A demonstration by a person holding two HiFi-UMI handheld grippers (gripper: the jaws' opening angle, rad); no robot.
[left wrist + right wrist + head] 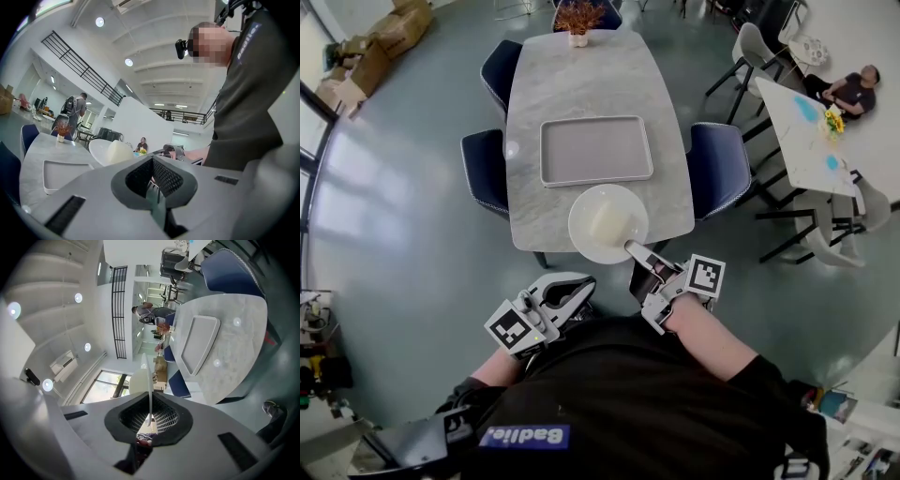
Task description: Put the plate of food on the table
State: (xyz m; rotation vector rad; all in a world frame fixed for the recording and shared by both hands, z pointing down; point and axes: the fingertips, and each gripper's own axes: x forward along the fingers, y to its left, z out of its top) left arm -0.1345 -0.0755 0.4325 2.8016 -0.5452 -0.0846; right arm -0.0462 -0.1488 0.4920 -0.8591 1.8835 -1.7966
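Plate (579, 225) with a pale block of food (609, 225), at the near edge of the counter (581, 84), partly overhanging it. Whether it rests on the counter or sits just above it cannot be told.

Your right tool (639, 253) is clamped on the plate's near rim. The head view gives the plate as a full disc. The right gripper view gives it edge-on, a thin white line (150, 380) pinched between the pads.

Your left tool (572, 289) is held low, near your body and off the counter. Only the left gripper view shows its load: a fork (152, 187), tines up, with the pads closed on it.

Beyond the plate, an empty tray (596, 150) lies mid-counter, just beside the plate's far rim.
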